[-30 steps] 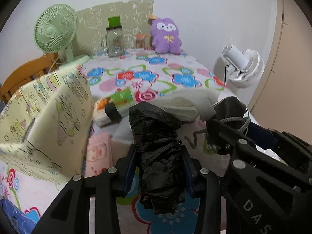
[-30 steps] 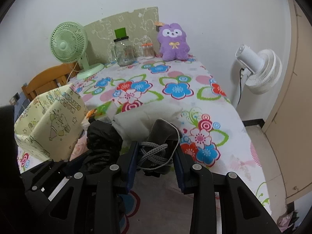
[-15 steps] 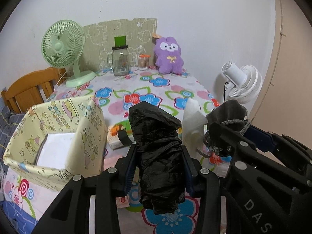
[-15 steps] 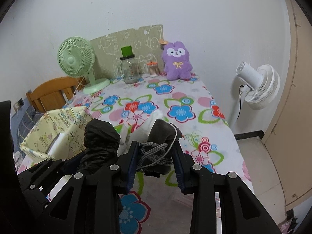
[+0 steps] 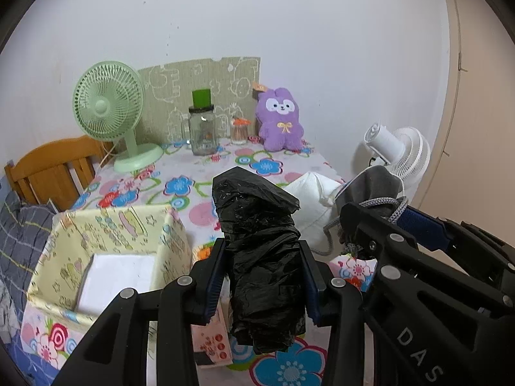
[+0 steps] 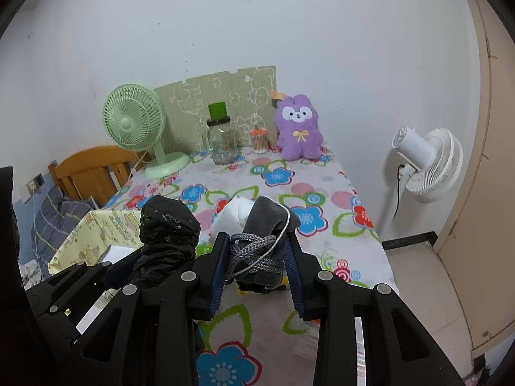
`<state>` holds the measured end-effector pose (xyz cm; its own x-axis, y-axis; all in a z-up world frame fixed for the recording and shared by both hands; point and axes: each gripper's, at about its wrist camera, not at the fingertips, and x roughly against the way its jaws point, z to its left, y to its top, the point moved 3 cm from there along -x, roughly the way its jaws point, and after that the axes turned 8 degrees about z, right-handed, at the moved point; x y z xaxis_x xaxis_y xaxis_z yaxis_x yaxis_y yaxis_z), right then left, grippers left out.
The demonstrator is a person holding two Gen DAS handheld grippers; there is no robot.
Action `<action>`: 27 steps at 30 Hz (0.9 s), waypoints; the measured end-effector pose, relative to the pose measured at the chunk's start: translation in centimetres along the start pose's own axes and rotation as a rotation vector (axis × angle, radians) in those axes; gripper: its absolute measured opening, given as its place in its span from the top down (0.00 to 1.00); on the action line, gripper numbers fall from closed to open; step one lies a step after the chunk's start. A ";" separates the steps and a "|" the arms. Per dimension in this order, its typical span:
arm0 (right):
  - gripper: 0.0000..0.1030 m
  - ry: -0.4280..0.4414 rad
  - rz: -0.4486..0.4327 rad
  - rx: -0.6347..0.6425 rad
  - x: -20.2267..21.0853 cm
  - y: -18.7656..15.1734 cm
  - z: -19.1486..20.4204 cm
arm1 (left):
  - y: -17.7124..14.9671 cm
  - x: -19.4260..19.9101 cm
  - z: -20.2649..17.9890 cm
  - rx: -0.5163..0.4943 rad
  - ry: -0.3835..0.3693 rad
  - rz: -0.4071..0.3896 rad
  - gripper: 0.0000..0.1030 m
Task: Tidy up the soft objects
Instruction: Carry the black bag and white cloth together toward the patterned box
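Left gripper (image 5: 262,276) was clamped narrowly on a crumpled black plastic bag (image 5: 260,257) raised above the floral-print tablecloth (image 6: 283,177), beside the right gripper (image 6: 257,263) nipped on a grey fabric bundle wrapped in grey cord (image 6: 267,241).

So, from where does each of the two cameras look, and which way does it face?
Left wrist: sits behind the left gripper, faces down the floral table toward the wall; its fingers clamp a black plastic bag; the right gripper shows alongside.
Right wrist: behind the right gripper, same direction; fingers clamp a grey pouch.
Shared: green fan, purple plush, patterned box.
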<state>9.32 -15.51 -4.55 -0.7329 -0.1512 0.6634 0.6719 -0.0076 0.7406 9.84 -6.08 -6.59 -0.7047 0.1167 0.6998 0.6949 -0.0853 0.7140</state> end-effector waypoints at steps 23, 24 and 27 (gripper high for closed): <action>0.63 0.060 0.006 0.068 -1.1 2.8 6.5 | 1.8 1.0 6.4 0.049 0.027 -0.024 0.57; 0.63 0.062 0.006 0.072 -1.2 3.0 6.8 | 1.9 1.1 6.8 0.053 0.029 -0.024 0.57; 0.63 0.073 -0.002 0.091 -1.1 3.5 8.0 | 2.1 1.5 7.8 0.062 0.036 -0.030 0.57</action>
<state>11.64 -7.49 -1.86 -0.7224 -0.2234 0.6544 0.6552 0.0814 0.7510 11.33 1.61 -4.17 -0.7293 0.0823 0.6792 0.6801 -0.0205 0.7328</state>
